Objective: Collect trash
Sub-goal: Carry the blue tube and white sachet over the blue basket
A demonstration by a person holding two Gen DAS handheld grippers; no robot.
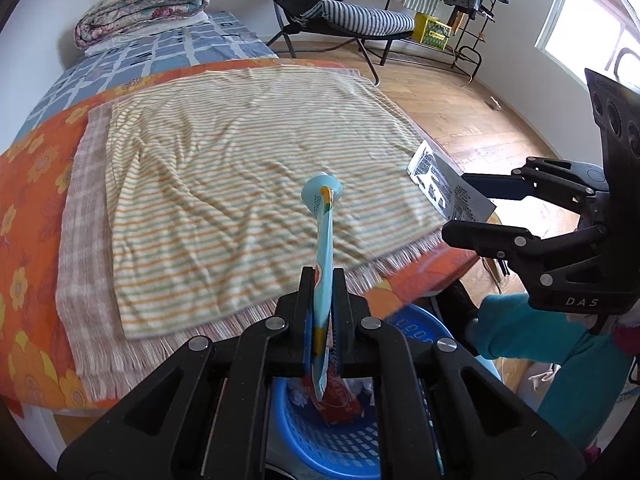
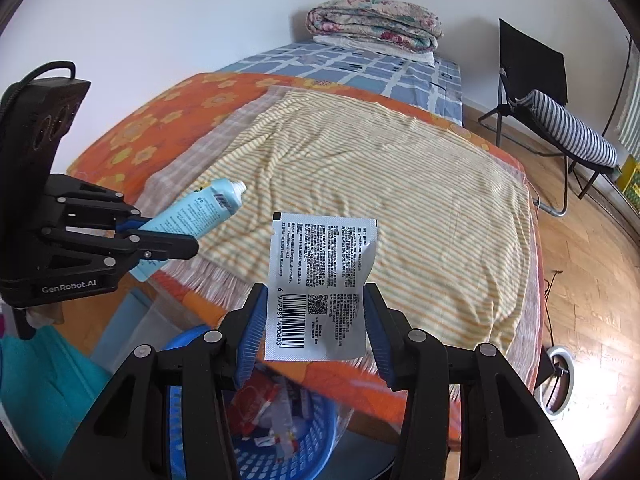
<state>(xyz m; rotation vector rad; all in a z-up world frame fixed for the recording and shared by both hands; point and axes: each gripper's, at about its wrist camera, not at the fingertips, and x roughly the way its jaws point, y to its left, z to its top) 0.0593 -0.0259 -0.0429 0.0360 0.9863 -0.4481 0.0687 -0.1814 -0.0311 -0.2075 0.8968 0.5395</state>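
Trash here is two items, each held in one gripper above the near edge of the bed (image 2: 132,136). The left gripper (image 1: 322,280) has its fingers (image 1: 306,300) pressed narrow on a light blue tube (image 1: 323,240), which is squeezed flat between them. In the right wrist view the tube (image 2: 200,216) is tilted, its white threaded nozzle pointing up and away, with no cap on it. The right gripper (image 2: 316,312) holds a white sachet (image 2: 320,280) with a barcode and small black print. Its blue-padded fingers (image 2: 254,320) stand rather wide, one at each side edge of the sachet; the contact on the right side is partly in shadow, so it seems gripped edgewise, but I cannot be fully sure. In the left wrist view the same sachet (image 1: 444,188) sits between the fingers of the right gripper (image 1: 470,208), just beyond the corner of the bed.

Under both grippers stands a blue basket (image 1: 340,440) with a perforated wall. It already contains a red wrapper (image 1: 340,400) and some white pieces. In the right wrist view the basket (image 2: 280,440) is directly below the sachet.

On the bed lies a striped towel (image 1: 240,184), yellow and green, with fringe on the near edge, over an orange flowered sheet (image 1: 32,200). A folded quilt (image 1: 144,4) rests at the far end. A black chair (image 1: 320,12) with a striped cushion stands on the wooden floor (image 1: 460,112).
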